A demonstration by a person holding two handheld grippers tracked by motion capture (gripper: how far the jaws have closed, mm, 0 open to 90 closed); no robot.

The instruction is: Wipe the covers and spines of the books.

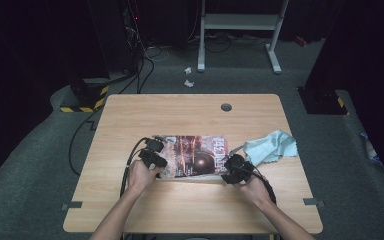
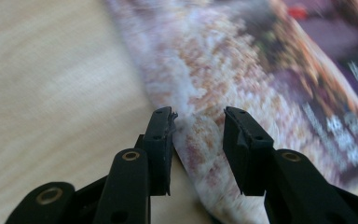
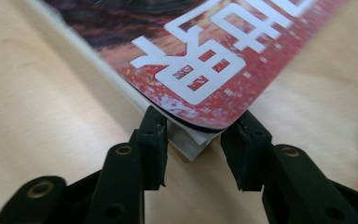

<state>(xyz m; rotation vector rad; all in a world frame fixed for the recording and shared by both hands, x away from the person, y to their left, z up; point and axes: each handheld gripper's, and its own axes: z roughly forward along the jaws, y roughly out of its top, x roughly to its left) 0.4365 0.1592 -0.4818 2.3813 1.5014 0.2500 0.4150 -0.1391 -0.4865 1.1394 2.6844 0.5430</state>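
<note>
magazine [image 1: 192, 155] flat — long axis left-right | title end rightward

We are seeing the magazine [image 1: 192, 155] showing a dark cover of reds, purples and browns, with bold white characters [image 3: 205, 60] standing out on a speckled red ground at its right end and a pale, pinkish-tan mottling [image 2: 205, 88] spreading over its left end, while its page edges are showing white. The table [image 1: 190, 112] under the magazine is showing a light wood grain with a small grey round cap [image 1: 226, 107] behind the magazine, and a pale blue-green cloth [image 1: 272, 146] is lying just right of the magazine. Both grippers, the left gripper [image 1: 152, 159] and the right gripper [image 1: 232, 170] at the magazine's near corners, are showing plain black, as are their cables.
</note>
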